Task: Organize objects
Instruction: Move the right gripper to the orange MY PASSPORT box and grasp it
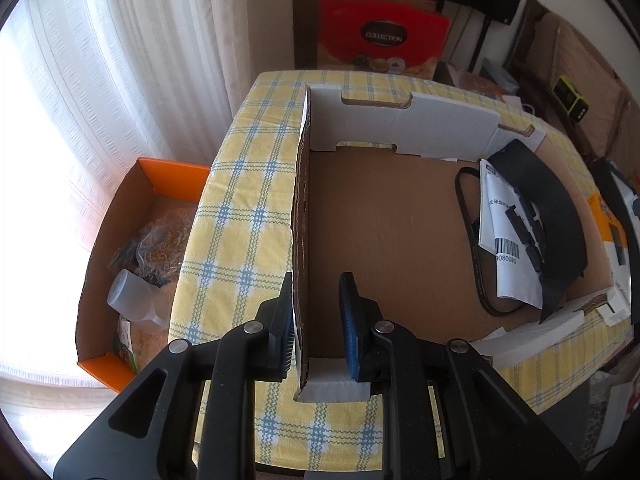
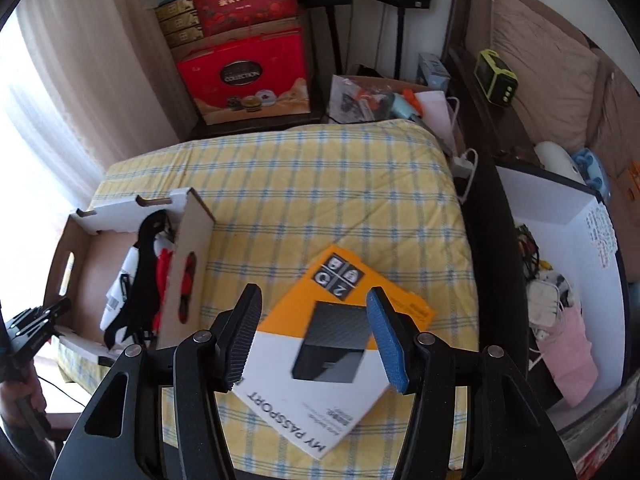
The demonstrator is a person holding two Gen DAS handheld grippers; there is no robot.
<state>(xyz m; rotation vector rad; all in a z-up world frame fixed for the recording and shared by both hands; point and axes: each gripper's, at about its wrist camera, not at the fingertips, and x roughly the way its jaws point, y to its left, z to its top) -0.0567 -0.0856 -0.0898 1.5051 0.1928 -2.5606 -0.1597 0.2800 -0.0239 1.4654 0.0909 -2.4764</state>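
The tray (image 1: pixel 380 216) is matt brown corrugated cardboard, white-faced outside. Under it, the tablecloth (image 1: pixel 236 216) is woven yellow-and-blue checked cloth. Right of the tray, the hard-drive box (image 2: pixel 320 356) is smooth, slightly glossy printed card. The finger pads (image 2: pixel 387 344) look ribbed blue rubber.

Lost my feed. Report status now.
Left gripper open, straddling cardboard tray wall. Right gripper open above My Passport box. Tray holds leaflet, black insert.

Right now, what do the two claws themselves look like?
Both match: the left claw and right claw have matte black angular frames with cutouts, round silver pivot bolts, and ridged pads, blue on one finger. No cables or sleeves show.
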